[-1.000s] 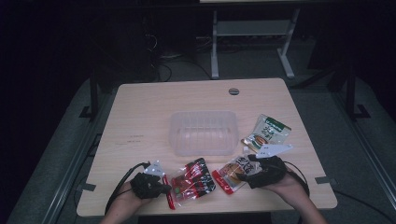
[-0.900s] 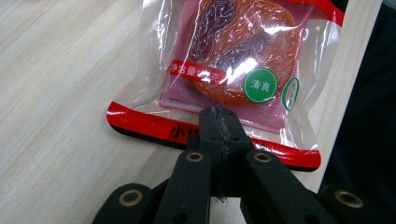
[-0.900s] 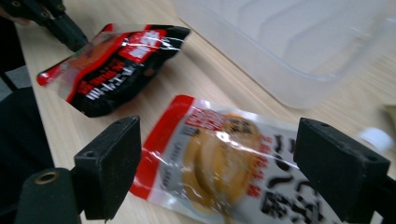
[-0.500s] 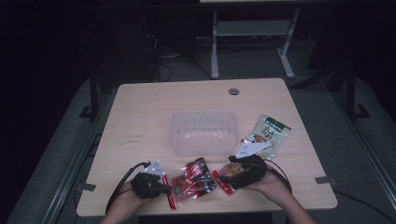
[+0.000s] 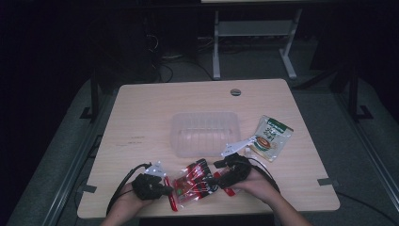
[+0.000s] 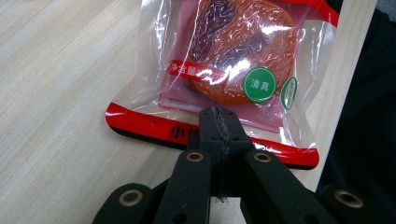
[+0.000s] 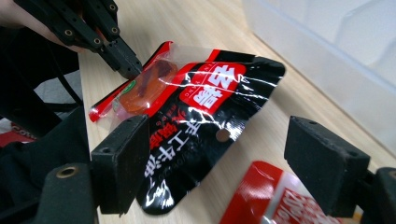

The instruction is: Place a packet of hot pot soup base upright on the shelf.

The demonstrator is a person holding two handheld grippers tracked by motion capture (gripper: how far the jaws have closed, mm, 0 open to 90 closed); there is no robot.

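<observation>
One red-black snack pouch (image 5: 194,181), flat, long axis left-right, near table edge

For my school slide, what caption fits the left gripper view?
Left gripper pinches the red edge of a clear snack packet lying on the wooden table.

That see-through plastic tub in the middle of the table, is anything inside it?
The clear tub looks empty; its ribbed bottom shows through. The snack packets lie outside it: the red and black packet near the table's front edge, the green packet to its right.
</observation>
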